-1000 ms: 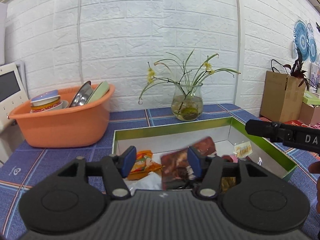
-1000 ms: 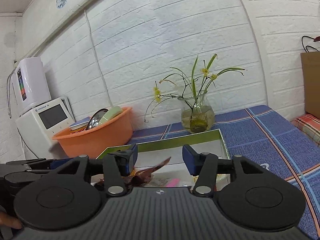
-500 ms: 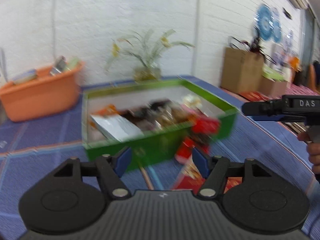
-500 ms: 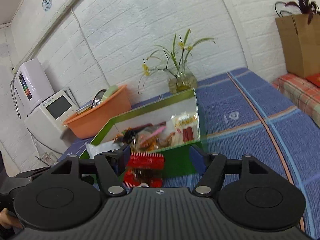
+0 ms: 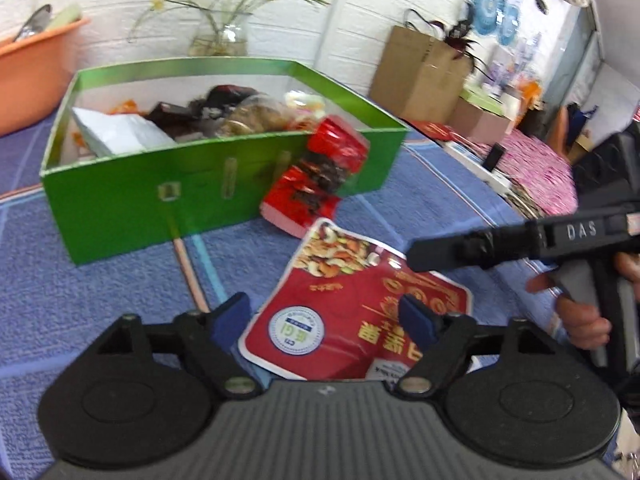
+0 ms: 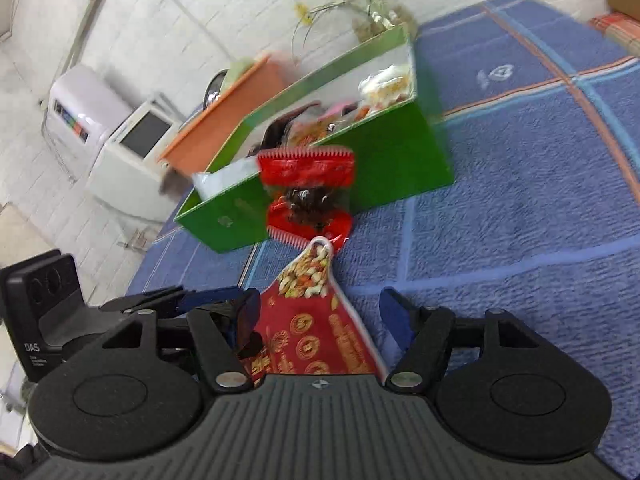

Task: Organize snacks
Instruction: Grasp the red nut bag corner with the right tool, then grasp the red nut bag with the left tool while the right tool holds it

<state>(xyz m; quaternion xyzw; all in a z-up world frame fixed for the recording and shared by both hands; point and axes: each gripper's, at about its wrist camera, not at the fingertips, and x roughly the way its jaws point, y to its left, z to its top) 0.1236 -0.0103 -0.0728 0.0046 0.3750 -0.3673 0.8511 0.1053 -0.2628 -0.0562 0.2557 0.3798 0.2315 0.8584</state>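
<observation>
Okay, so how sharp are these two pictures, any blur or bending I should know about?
Left wrist view: motion blur softens the green box and the vase, while the nut packet close by reads fairly sharp. Right wrist view: blurrier, the red bag smeared; the frame is tilted, and the fisheye curves the wall lines.

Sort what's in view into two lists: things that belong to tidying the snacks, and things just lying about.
Belongs to the job:
green box with snacks inside
red nut packet on the cloth
red snack bag leaning against the box

Just lying about:
orange basin
flower vase
brown paper bag
white appliance
</observation>
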